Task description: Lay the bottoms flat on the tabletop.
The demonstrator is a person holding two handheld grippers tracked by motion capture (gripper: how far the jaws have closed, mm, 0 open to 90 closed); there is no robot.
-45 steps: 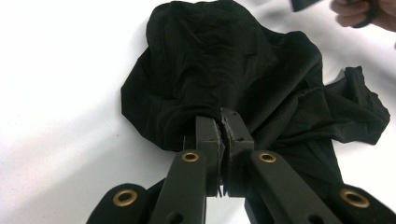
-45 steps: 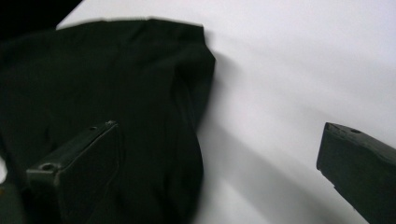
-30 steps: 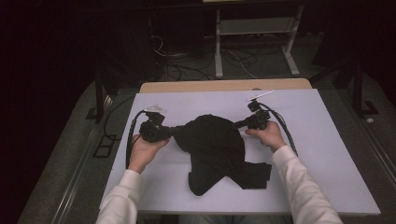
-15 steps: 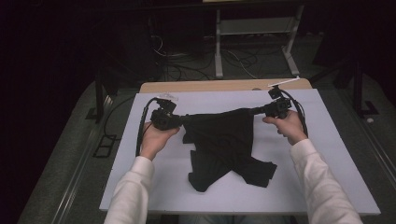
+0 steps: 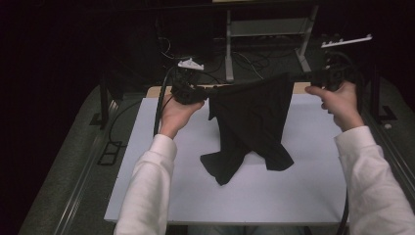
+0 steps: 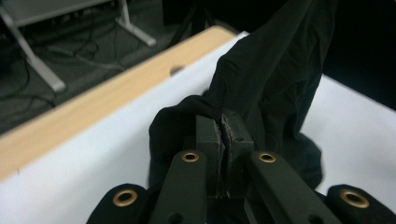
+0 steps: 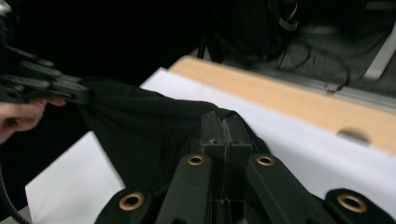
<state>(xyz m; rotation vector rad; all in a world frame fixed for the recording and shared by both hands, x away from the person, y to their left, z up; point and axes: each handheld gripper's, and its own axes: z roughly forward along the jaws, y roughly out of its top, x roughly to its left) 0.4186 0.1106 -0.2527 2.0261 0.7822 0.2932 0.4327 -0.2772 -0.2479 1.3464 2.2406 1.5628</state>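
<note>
Black garment (image 5: 252, 117) hangs stretched between both grippers above the white table (image 5: 313, 196), its lower end and sleeves resting crumpled on the surface. Left gripper (image 6: 225, 128) has its jaws pinched tight on one top edge of the cloth; right gripper (image 7: 225, 128) is likewise clamped on the opposite edge. Fabric looks light, soft and floppy, sags and folds freely, not fragile. Probably best gripped at hem corners or shoulder seams, pulled taut to flatten; thin cloth could slip from a shallow pinch.
</note>
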